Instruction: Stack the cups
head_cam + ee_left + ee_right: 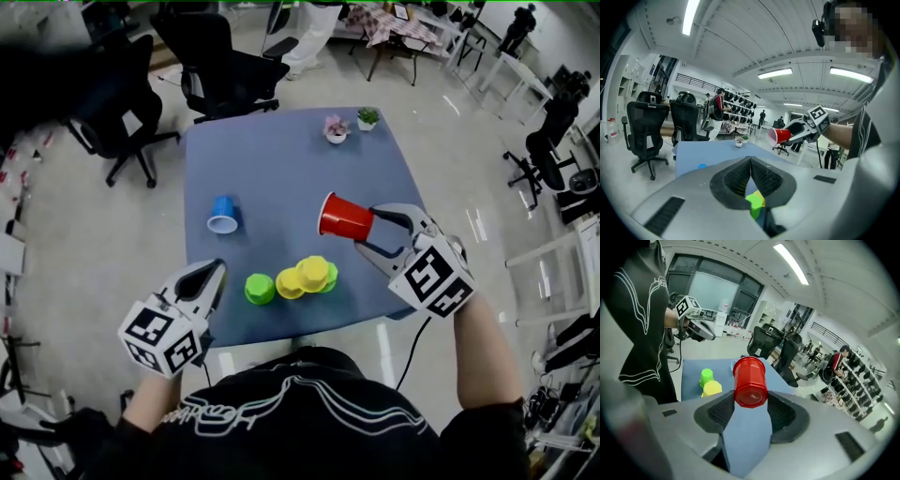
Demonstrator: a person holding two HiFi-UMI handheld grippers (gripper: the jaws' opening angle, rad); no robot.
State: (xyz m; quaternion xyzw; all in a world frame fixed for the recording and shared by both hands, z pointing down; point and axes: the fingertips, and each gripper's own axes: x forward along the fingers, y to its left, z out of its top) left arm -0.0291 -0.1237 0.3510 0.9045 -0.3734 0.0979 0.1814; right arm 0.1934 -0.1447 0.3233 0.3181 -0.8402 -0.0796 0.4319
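The right gripper's (367,232) jaws stand wide, clamped on the base of the red cup (344,217), held on its side above the table at centre right; the left gripper's (217,270) jaws are pressed together with nothing between them, at lower left. A pale floor (94,234) surrounds the blue table (281,159); black office chairs (225,66) stand at upper left; on the table lie a blue cup (223,214) at centre left, yellow cups (312,274) and a green cup (260,289) along the near edge; two small potted plants (336,128) sit at the far edge.
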